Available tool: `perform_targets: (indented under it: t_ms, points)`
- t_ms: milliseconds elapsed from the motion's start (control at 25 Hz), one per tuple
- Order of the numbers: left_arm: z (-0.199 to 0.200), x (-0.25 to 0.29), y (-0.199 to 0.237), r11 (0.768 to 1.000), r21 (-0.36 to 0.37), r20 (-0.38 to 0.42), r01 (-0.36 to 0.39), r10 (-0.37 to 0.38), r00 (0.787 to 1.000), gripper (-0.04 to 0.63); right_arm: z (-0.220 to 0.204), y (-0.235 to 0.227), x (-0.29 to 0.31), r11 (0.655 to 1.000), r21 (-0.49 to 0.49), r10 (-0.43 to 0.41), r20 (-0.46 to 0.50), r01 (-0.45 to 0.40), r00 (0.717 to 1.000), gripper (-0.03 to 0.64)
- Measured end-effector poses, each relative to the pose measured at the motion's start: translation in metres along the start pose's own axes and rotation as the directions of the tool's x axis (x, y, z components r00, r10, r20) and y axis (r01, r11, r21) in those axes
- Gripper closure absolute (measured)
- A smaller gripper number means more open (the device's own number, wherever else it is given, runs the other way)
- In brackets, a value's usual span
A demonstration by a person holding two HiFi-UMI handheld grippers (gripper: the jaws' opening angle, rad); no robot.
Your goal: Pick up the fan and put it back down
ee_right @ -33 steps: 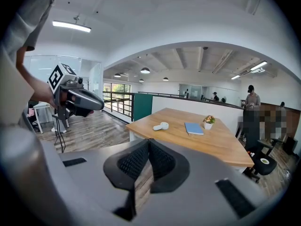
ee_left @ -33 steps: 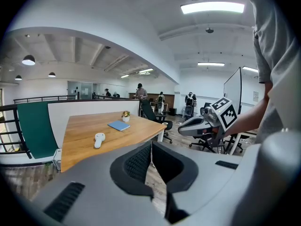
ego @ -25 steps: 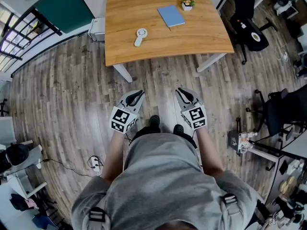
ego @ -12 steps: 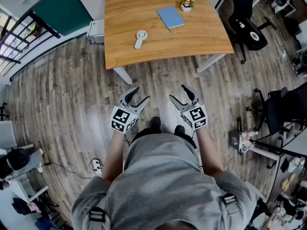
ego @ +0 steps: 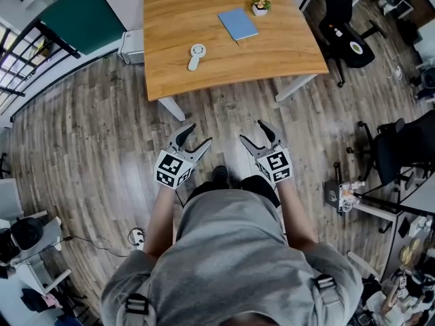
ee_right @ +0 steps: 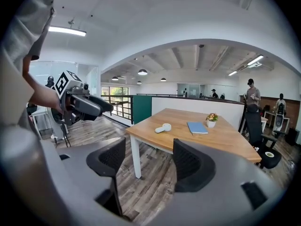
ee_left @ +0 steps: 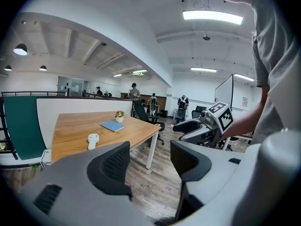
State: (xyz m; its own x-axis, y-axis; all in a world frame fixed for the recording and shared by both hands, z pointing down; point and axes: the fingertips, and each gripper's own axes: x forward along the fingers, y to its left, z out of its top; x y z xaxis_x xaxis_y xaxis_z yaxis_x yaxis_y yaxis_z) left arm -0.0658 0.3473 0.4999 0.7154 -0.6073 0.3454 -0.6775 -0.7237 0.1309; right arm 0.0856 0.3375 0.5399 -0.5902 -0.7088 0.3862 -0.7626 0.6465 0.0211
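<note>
Floor (ego: 102, 134) lies before your left claw (ego: 198, 134) and right claw (ego: 252, 132), just opened wide, empty. The fan (ego: 196, 55) rests well beyond, on the worktop (ego: 285, 46).

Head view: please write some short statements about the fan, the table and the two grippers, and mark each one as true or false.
1. The fan lies on the wooden table. True.
2. The left gripper holds the fan. False: its jaws have just been opening and stand apart with nothing between them, over the floor, away from the table.
3. The blue notebook lies between the fan and the potted plant. True.
4. The right gripper is shut. False: its jaws have just been opening too and stand apart, empty.
</note>
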Motion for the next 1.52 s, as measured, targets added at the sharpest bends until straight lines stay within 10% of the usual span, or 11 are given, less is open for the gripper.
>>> perform_targets:
  t_ms: [800, 1520]
  points:
    - [0.011, 0.041, 0.026, 1.0, 0.018, -0.054, 0.02, -0.019, 0.998, 0.322, 0.003, -0.044, 0.029, 0.999, 0.036, -0.019, 0.002, 0.018, 1.0, 0.307]
    - [0.03, 0.081, 0.102, 0.991, -0.064, -0.058, -0.116, 0.112, 0.992, 0.322, 0.025, -0.103, 0.115, 0.994, 0.003, 0.108, -0.04, -0.108, 0.993, 0.31]
